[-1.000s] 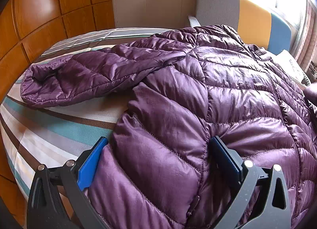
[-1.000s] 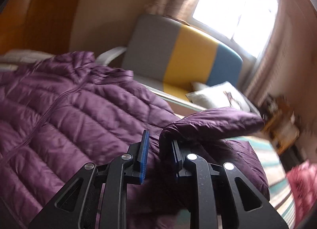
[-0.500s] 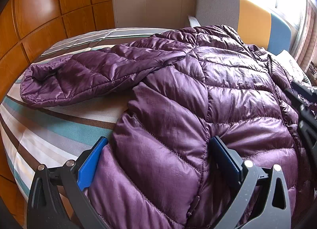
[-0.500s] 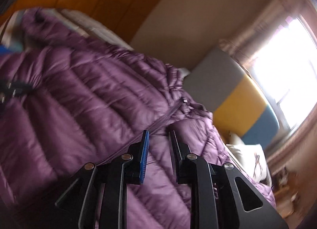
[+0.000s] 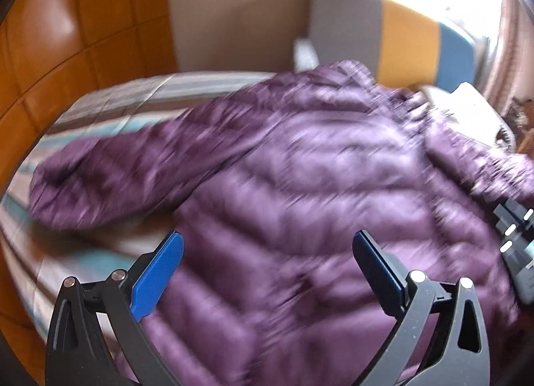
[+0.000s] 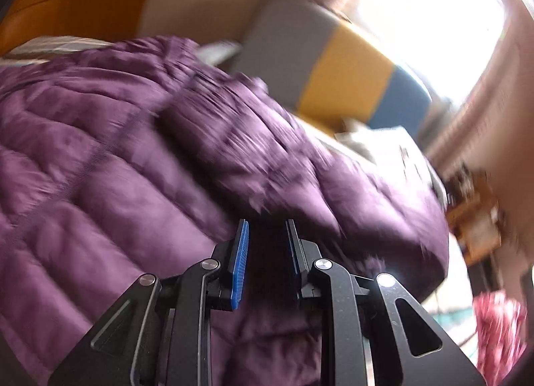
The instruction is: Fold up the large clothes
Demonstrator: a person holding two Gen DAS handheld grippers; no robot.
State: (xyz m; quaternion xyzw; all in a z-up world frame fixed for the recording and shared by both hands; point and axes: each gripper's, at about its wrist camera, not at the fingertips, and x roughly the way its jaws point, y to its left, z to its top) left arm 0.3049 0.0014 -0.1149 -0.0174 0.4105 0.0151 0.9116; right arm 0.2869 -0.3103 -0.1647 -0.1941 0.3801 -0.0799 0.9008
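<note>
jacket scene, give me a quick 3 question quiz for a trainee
1. True or false: the left gripper is open above the jacket.
2. What does the jacket lie on? A) a striped bed B) a bare floor C) a desk
3. Fill in: the seat behind the bed is grey, yellow and ____.
Key: 1 true; 2 A; 3 blue.
</note>
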